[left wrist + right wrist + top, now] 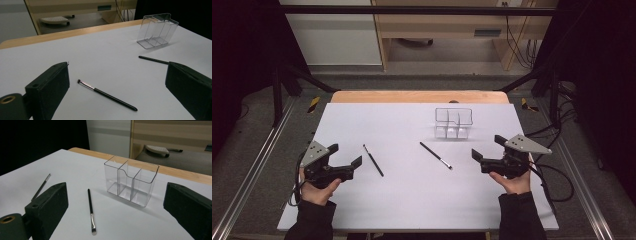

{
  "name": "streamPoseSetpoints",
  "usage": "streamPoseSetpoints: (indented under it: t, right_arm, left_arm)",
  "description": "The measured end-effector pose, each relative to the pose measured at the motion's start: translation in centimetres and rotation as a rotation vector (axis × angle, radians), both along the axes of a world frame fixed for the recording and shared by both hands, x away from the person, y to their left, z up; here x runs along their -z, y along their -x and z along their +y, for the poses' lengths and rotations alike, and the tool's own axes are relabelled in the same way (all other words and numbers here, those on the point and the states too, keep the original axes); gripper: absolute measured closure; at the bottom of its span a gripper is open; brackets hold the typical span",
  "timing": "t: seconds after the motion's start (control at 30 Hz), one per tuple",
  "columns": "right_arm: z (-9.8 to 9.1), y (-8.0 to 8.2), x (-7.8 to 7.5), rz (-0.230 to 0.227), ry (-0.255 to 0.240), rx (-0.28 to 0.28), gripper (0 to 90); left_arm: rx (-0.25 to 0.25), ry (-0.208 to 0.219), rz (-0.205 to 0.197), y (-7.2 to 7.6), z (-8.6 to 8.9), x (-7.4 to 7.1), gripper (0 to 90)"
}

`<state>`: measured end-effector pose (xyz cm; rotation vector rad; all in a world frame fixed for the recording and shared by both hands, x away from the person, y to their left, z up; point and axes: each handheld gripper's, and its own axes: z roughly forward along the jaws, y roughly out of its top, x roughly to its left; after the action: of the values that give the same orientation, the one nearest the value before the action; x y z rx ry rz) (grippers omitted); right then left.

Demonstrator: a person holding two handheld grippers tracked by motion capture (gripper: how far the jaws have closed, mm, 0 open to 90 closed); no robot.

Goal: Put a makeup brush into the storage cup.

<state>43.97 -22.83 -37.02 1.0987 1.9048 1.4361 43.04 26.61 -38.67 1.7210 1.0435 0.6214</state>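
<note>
Both the left hand-held gripper (346, 161) and the right hand-held gripper (486, 151) are wide open and empty; grip each brush (373, 160) mid-handle, then bring it to the clear organizer (454, 123).

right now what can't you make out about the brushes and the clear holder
- Right brush: its bristle end is hidden behind the left tongs' jaw in the left gripper view.
- Left brush: its lower end is hidden behind a jaw of the right tongs in the right gripper view.
- Clear organizer: small and transparent in the high view, so its dividers are hard to count there.
</note>
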Motion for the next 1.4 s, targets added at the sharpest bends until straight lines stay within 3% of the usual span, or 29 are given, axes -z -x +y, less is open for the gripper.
streamPoseSetpoints:
  t: [0.43,0.83,1.4]
  right_arm:
    - [1.2,0.2,0.0,0.002,0.015,-0.013,6.3]
    - [2.0,0.2,0.2,0.012,0.022,-0.017,6.7]
    - [2.1,0.2,0.3,0.016,0.025,-0.017,6.7]
  left_arm:
    - [-0.017,-0.02,0.047,-0.8,-1.3,1.2,5.4]
    - [-0.042,-0.067,0.084,-1.7,-2.8,2.4,6.3]
    - [-0.089,-0.123,0.135,-4.3,-4.3,4.6,12.6]
